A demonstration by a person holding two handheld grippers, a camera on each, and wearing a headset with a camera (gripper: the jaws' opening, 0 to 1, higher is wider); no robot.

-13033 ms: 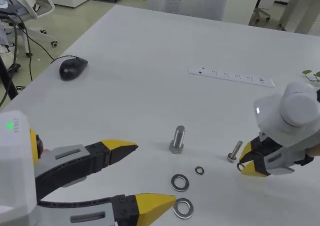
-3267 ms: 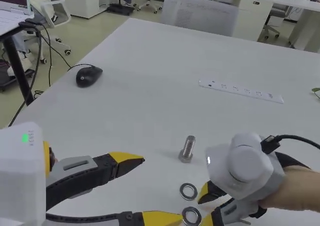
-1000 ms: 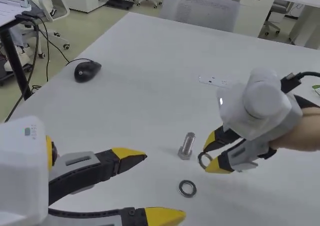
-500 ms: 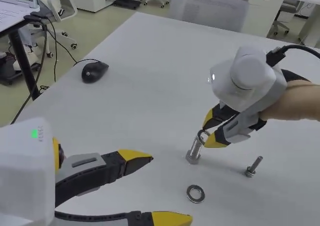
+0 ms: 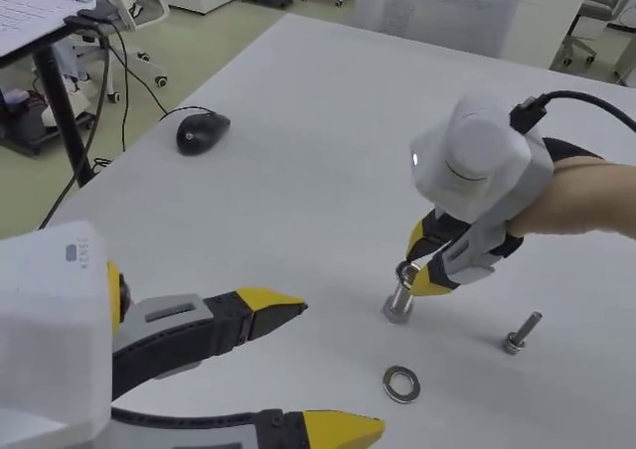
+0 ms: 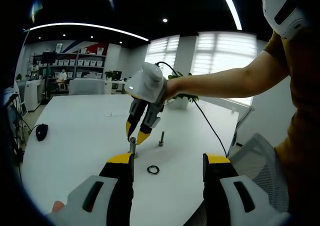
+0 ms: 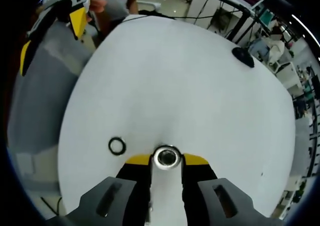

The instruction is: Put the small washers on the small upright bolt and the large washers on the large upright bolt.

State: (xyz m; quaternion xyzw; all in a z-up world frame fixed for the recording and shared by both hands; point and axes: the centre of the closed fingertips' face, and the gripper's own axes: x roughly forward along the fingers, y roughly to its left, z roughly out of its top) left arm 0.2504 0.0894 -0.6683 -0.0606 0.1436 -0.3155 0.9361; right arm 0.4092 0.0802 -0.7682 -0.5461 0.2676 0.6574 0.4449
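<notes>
Right tool (image 5: 421, 270) is clenched on a large washer (image 5: 407, 271), a bright steel ring pinched between the yellow tips and held right at the top of the large bolt (image 5: 398, 306). That bolt stands upright on the white desk (image 5: 328, 121), towards its near edge. In the right gripper view the washer sits squarely between the jaws. A second washer (image 5: 401, 382) lies flat just nearer the edge, and the small bolt (image 5: 522, 332) is off to the right. Left tool (image 5: 333, 370) hangs with its jaws spread, holding nothing, by the near-left corner, apart from the bolts. A black mouse (image 5: 203, 131) lies by the left edge.
</notes>
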